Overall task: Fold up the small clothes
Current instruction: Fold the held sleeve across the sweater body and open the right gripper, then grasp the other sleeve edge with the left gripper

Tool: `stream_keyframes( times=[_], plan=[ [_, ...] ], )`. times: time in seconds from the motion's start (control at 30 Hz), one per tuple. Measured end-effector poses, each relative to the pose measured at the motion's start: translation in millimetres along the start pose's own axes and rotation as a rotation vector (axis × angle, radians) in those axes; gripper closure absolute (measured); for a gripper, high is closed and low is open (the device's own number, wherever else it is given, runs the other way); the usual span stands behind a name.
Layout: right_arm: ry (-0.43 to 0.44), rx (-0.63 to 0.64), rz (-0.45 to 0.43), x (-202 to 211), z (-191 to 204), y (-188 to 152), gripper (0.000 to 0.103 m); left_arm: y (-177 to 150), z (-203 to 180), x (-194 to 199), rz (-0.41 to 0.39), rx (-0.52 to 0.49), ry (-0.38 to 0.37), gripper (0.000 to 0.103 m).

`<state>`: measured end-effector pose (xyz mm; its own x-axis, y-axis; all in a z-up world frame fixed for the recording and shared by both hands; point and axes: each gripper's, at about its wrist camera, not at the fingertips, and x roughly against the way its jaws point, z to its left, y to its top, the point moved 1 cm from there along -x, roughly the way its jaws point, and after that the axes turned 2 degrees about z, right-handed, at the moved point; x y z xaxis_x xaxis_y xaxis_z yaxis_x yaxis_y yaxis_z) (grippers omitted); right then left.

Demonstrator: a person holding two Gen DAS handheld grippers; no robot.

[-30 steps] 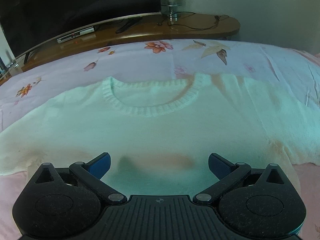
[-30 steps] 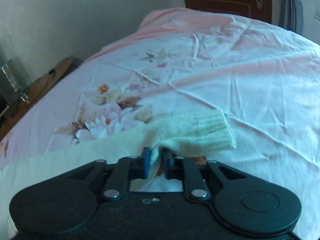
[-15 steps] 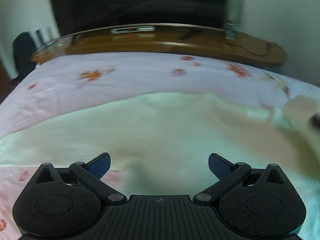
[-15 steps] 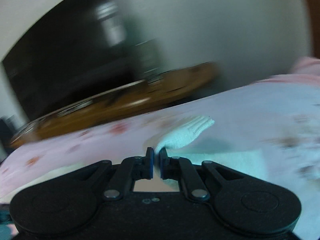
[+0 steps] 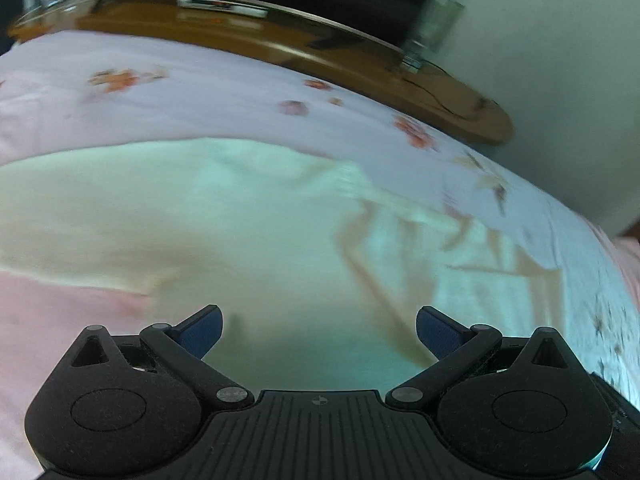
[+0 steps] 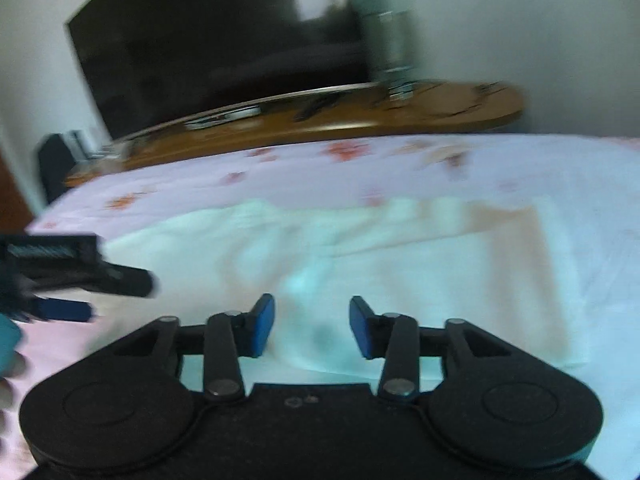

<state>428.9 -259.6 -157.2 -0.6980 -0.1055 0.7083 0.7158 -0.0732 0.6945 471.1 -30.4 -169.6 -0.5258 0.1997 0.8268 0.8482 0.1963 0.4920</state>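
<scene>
A cream knitted sweater [image 5: 208, 224] lies flat on the pink floral bedsheet [image 5: 200, 92]; motion blur smears its details. One sleeve [image 6: 460, 224] looks folded in across the body. My left gripper [image 5: 320, 330] hovers over the sweater's lower part, open, with nothing between its blue pads. The same left gripper [image 6: 120, 298] shows at the left edge of the right wrist view. My right gripper [image 6: 311, 326] hangs just above the sweater [image 6: 360, 272]. Its jaws are opening, and no cloth is pinched between them.
Beyond the bed's far edge runs a curved wooden TV stand [image 6: 360, 120] with a dark TV [image 6: 208, 52], a glass object [image 5: 432, 28] and cables. A white wall [image 5: 560, 80] rises on the right. Part of a hand [image 6: 8, 364] shows at the left edge.
My right gripper swung left over the sweater with the sleeve cuff and let go; its jaws went from shut to apart. The left gripper shifted sideways and rolled, staying open.
</scene>
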Motion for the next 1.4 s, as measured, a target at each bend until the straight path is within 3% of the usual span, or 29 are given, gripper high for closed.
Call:
stream_keyframes(
  times=[0.07, 0.17, 0.33, 0.37, 0.47, 0.5, 0.57, 0.63, 0.67, 0.7, 0.8, 0.9, 1.03, 1.3, 1.4],
  plan=[
    [-0.019, -0.027, -0.001, 3, -11, -6, 0.051, 2, -21, -9, 0.015, -0.039, 0.008, 0.0],
    [0.077, -0.127, 0.039, -6, -26, -3, 0.052, 12, -29, -12, 0.013, -0.006, 0.028, 0.0],
    [0.22, -0.18, 0.105, -46, 5, 8, 0.057, 30, -3, -3, -0.037, 0.015, 0.173, 0.0],
    [0.237, -0.193, 0.13, -53, 12, 8, 0.06, 32, 6, 0, -0.043, 0.033, 0.193, 0.0],
    [0.273, -0.213, 0.167, -75, 31, 10, 0.091, 33, 32, 9, -0.057, 0.079, 0.227, 0.0],
    [0.28, -0.208, 0.159, -75, 39, 11, 0.091, 32, 40, 12, -0.059, 0.093, 0.231, 0.0],
    [0.293, -0.137, 0.112, -64, 62, 12, 0.091, 28, 56, 19, -0.059, 0.121, 0.224, 0.0],
    [0.329, 0.027, 0.063, -47, 94, 8, 0.089, 23, 68, 25, -0.053, 0.15, 0.215, 0.0],
    [0.358, 0.106, 0.076, -42, 108, 3, 0.08, 19, 72, 27, -0.05, 0.162, 0.215, 0.0],
    [0.383, 0.145, 0.092, -38, 117, -2, 0.072, 15, 77, 28, -0.044, 0.174, 0.216, 0.0],
    [0.406, 0.143, 0.107, -24, 114, -12, 0.074, 1, 85, 25, 0.001, 0.2, 0.183, 0.0],
    [0.335, 0.12, 0.071, -5, 90, -15, 0.073, -13, 79, 20, 0.039, 0.203, 0.124, 0.0],
    [0.165, 0.149, 0.022, 20, 53, -23, 0.068, -29, 67, 11, 0.081, 0.216, 0.049, 0.0],
    [-0.092, 0.123, 0.002, 29, -7, -45, 0.062, -50, 68, 20, -0.01, 0.333, 0.007, 0.001],
    [-0.11, 0.072, 0.014, 31, -23, -52, 0.06, -58, 63, 26, -0.025, 0.352, -0.022, 0.028]
  ],
)
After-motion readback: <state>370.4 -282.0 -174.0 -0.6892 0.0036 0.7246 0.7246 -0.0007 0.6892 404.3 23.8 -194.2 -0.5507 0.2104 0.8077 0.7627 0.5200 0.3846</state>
